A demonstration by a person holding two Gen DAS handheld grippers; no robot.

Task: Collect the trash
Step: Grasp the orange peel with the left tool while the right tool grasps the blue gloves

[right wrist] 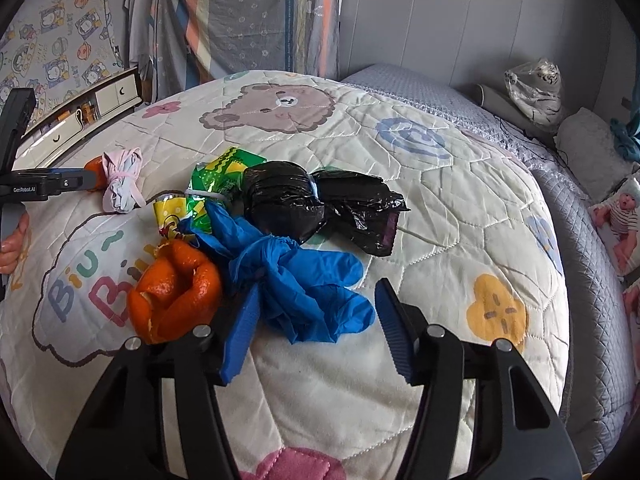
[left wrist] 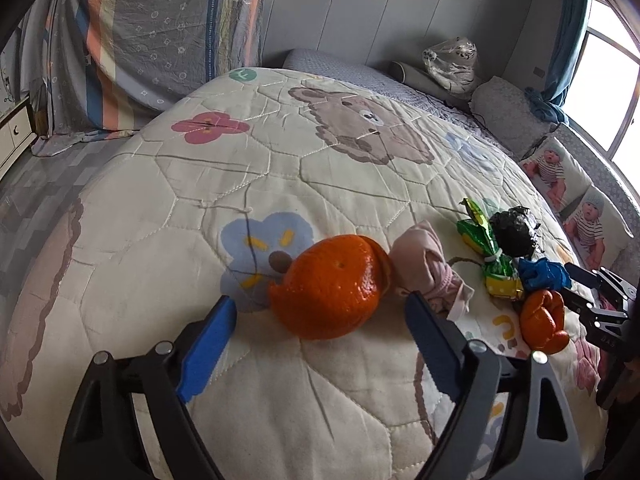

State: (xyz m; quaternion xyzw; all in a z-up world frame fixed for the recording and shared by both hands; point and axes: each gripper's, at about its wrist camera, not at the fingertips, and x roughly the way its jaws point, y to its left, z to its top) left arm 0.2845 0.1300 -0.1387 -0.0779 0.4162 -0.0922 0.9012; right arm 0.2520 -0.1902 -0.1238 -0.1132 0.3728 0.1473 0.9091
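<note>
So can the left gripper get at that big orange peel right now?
Probably yes: the left gripper stands open with the big orange peel just ahead between its fingertips, nothing lying across it; the pink bundle only touches its far side.

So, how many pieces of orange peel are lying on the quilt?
2. One large domed orange peel lies between the open left gripper fingers; one curled orange peel lies beside the crumpled blue glove. Others may be hidden.

A large piece of orange peel is seen lying dome-up on the quilt. Beside it a knotted pink cloth bundle is laid, then a green-yellow wrapper, a taped black bag, a crumpled blue glove and a curled smaller peel.
</note>
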